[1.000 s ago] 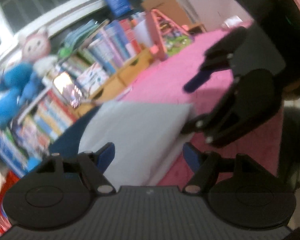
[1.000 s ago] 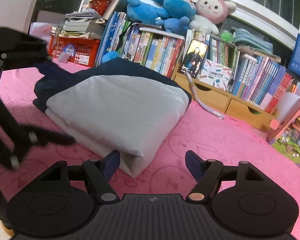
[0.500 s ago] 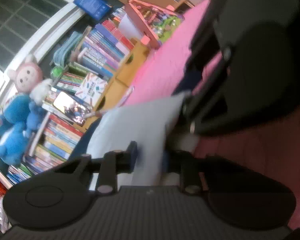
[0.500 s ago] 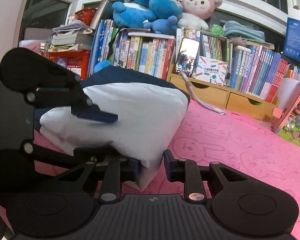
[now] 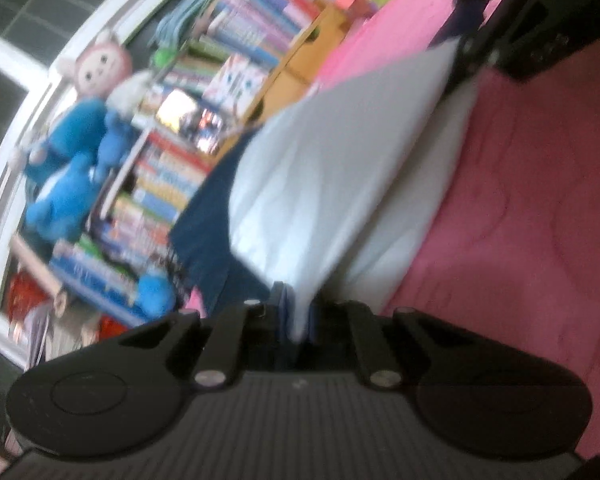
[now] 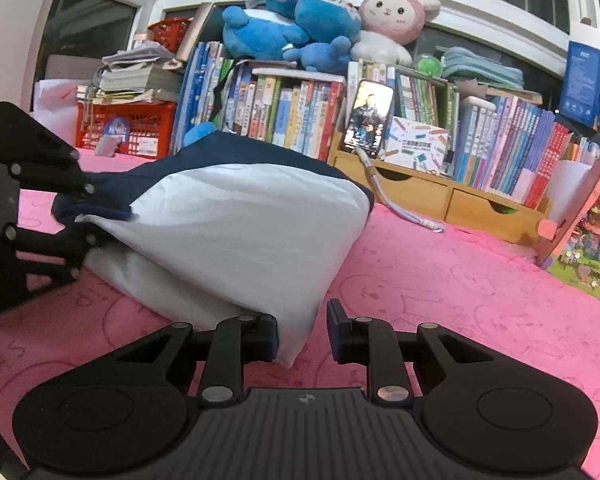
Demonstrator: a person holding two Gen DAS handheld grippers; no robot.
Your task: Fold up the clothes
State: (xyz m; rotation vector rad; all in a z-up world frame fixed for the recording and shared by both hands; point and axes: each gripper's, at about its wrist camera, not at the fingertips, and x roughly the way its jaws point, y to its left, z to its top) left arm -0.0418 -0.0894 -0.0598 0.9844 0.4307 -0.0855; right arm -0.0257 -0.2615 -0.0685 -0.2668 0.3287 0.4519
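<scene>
Two grippers at the corners of a folded white garment

Two hand-held grippers meet one folded white garment (image 6: 236, 232) that lies on a pink patterned mat (image 6: 440, 292). A dark blue garment (image 6: 236, 152) lies under it and shows along its far edge.

Left wrist view (blurred, tilted): the left gripper (image 5: 296, 320) has its jaws drawn almost together, pinching the near corner of the white garment (image 5: 320, 184) between its blue pads; the cloth rises from the jaws toward the upper right. These jaws have just been closing, with cloth between them. The dark frame of the right gripper (image 5: 512, 12) stands at the far corner of the same garment, top right.

Right wrist view: the right gripper (image 6: 302, 330) has its jaws narrowed. The near corner of the white garment hangs between them, against the left-hand finger; a gap of pink mat shows between cloth and the right-hand finger, so whether the pads press the cloth cannot be told. These jaws closed over the last second and now stand steady. The left gripper (image 6: 96, 220) is at the left edge, at the garment's left corner, where white cloth and blue cloth meet.

Background: a wooden bookshelf (image 6: 432, 196) packed with books, a phone (image 6: 368, 118) propped against it, blue plush toys (image 6: 292, 28), a pink plush rabbit (image 6: 392, 12) and a red basket (image 6: 128, 128).
</scene>
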